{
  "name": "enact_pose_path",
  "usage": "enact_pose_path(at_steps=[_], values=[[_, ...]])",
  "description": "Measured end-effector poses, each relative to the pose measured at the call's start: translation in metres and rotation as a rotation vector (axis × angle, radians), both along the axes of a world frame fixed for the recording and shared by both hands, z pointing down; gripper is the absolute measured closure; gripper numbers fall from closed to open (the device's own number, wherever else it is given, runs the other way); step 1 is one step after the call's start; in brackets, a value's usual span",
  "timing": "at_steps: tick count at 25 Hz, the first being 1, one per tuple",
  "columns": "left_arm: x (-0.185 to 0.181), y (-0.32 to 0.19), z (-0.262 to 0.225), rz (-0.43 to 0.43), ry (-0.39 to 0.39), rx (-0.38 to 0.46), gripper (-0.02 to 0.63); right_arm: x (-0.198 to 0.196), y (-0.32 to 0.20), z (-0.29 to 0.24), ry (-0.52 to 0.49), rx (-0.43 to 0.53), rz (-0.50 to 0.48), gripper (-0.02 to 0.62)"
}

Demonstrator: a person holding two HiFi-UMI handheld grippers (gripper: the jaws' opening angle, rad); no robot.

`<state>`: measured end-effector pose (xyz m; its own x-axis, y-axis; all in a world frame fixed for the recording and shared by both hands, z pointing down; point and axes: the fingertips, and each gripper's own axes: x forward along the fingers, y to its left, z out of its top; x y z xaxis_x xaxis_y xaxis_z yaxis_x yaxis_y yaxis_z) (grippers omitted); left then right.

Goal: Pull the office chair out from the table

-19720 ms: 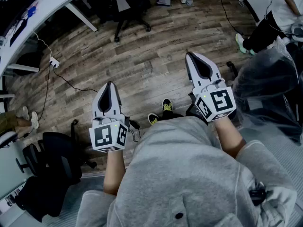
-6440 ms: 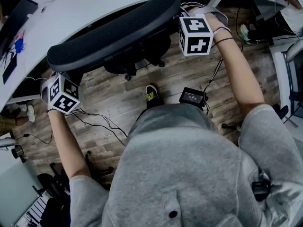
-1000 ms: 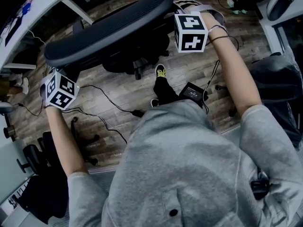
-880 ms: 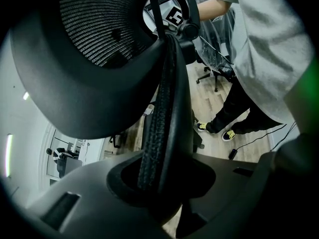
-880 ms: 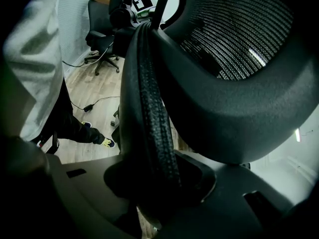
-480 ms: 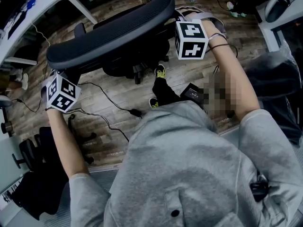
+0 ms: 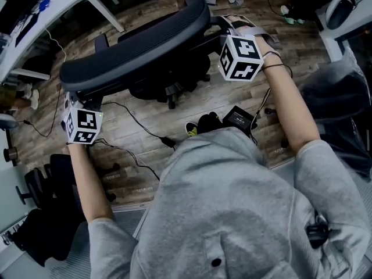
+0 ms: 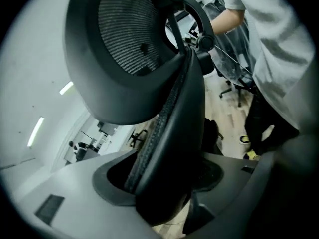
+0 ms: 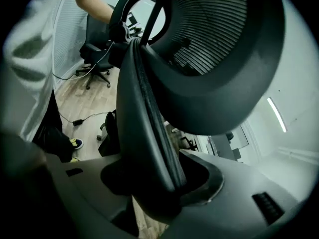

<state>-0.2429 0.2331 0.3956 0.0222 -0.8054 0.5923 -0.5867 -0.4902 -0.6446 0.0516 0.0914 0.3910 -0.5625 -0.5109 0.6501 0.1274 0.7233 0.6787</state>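
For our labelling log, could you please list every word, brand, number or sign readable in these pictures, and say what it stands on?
No readable text in any view.
On the left marker cube and the right marker cube: black-and-white square patterns only, no letters.
On the black box on the floor: any print is too small to read.

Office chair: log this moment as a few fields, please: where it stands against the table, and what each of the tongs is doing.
chair: office chair, out from under the table, floor showing between them
left tongs: open around the backrest edge, jaws just been opening
right tongs: open around the backrest's other edge, jaws just been opening
task state: chair looks pulled out, grip apparently being let go
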Motion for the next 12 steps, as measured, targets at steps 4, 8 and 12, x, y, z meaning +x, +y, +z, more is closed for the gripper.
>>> enact_pose_path(at_steps=[4, 8, 12], values=[[-0.004, -0.002, -0.004, -0.022, 0.019, 0.11, 0.296, 0.022, -0.004, -0.014, -0.135, 0.026, 0.061, 0.375], [-0.036, 0.009, 0.0, -0.101, 0.171, 0.051, 0.288, 0.043, -0.006, -0.024, -0.247, 0.04, 0.117, 0.368], [-0.064, 0.06, 0.007, -0.333, 0.48, 0.144, 0.285, 0.071, 0.002, -0.035, -0.381, 0.042, 0.192, 0.368]])
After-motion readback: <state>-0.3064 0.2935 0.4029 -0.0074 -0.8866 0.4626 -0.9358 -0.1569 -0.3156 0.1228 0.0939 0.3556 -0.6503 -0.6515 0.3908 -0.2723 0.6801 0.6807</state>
